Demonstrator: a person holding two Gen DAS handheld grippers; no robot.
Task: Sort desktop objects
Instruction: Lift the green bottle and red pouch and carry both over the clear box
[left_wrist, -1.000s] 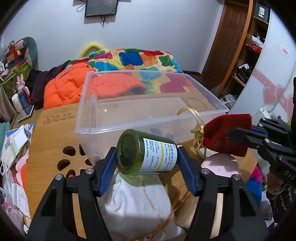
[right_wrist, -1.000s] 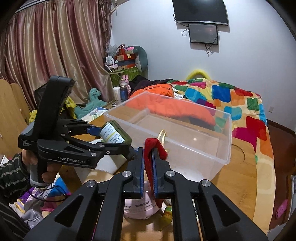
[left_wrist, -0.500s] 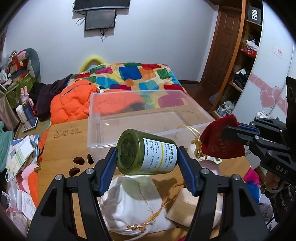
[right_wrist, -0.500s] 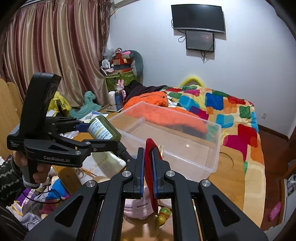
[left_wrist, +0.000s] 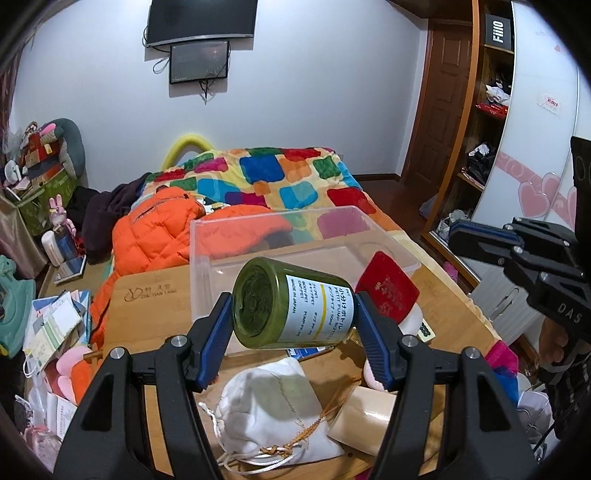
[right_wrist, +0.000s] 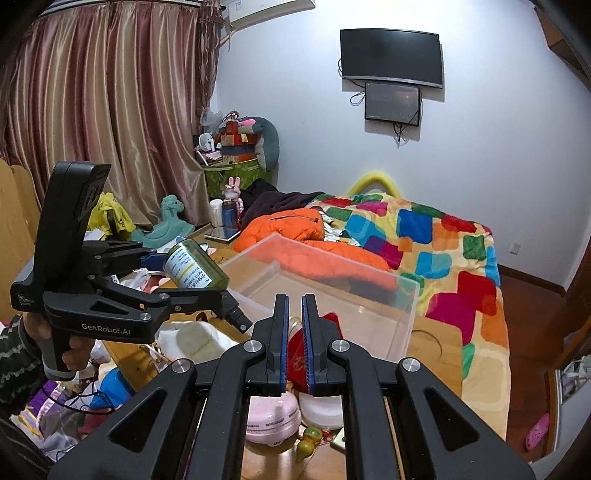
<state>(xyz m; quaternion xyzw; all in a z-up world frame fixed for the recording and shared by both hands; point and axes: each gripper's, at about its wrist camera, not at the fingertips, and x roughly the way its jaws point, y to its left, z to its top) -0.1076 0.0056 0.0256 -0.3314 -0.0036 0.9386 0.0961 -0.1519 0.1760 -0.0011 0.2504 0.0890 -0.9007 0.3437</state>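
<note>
A green bottle (left_wrist: 295, 302) with a white label lies crosswise between the blue pads of my left gripper (left_wrist: 291, 300), which is shut on it, in the air in front of the clear plastic bin (left_wrist: 199, 273). From the right wrist the same bottle (right_wrist: 194, 269) hangs left of the bin (right_wrist: 369, 310). My right gripper (right_wrist: 294, 299) has its jaws almost together with nothing at the tips. The red pouch (left_wrist: 388, 291) leans low beside the bin, apart from the right gripper (left_wrist: 452, 236). Through the finger gap the pouch (right_wrist: 295, 354) shows below.
On the wooden table (left_wrist: 147, 314) lie a white drawstring bag (left_wrist: 266, 406), a beige box (left_wrist: 369, 413) and a pink round case (right_wrist: 273, 417). Papers (left_wrist: 51, 325) crowd the left edge. Behind the bin are an orange jacket (left_wrist: 155, 225) and a quilted bed (left_wrist: 277, 177).
Both grippers have risen, so bin and table sit lower in both views. The red pouch, earlier pinched at the right gripper's tips, is now below them beside the bin.
</note>
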